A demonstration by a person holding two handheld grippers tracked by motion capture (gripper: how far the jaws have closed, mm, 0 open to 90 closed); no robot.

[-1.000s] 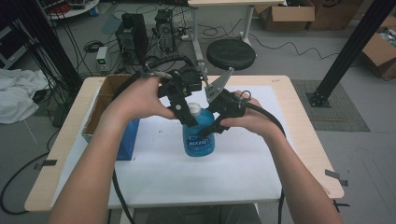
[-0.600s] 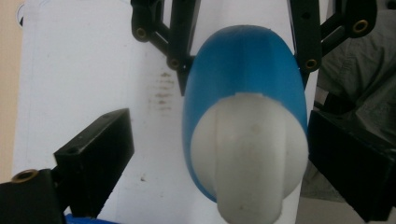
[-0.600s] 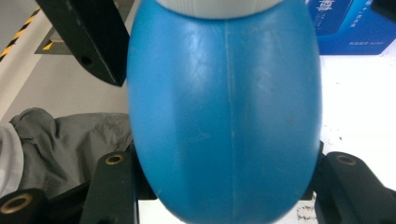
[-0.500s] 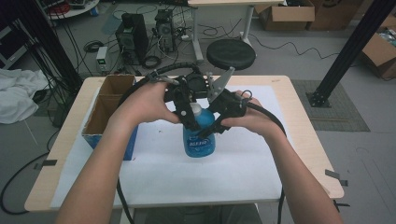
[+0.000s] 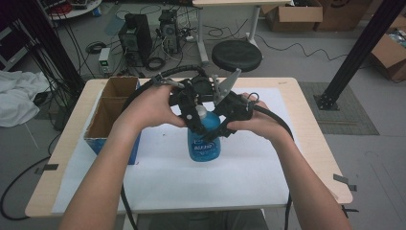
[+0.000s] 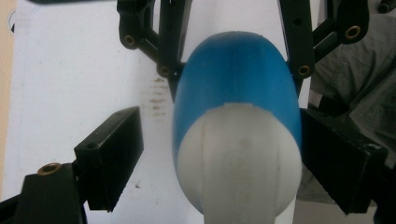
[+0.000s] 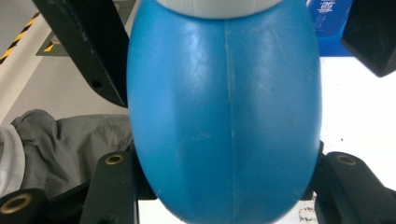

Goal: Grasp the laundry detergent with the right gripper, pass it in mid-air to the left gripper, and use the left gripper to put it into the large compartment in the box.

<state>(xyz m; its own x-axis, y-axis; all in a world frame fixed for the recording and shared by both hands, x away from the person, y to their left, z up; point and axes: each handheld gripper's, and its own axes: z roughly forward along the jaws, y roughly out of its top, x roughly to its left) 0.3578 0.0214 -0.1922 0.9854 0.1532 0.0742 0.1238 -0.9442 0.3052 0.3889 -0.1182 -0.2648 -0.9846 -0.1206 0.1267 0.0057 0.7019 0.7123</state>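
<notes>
A blue bottle (image 5: 205,143) with a white cap (image 5: 201,111) stands upright on the white sheet (image 5: 249,182) in the middle of the table. My right gripper (image 5: 214,125) comes in from the right and is shut on the bottle's blue body (image 7: 224,116), one jaw on each side. My left gripper (image 5: 195,113) hovers at the top, open around the white cap (image 6: 238,163); its left finger (image 6: 112,158) stands clear of the cap, and its right finger (image 6: 341,161) lies against the bottle's side. Both hands hold the grippers close together.
An open cardboard box (image 5: 112,112) with a blue base sits at the table's left edge. Behind the table on the floor are a black stool (image 5: 237,55), computer cases (image 5: 136,36) and cables. A black frame leg (image 5: 356,52) rises at the right.
My left gripper has shifted a little right and down, closer over the cap. The right gripper and the bottle have stayed nearly still.
</notes>
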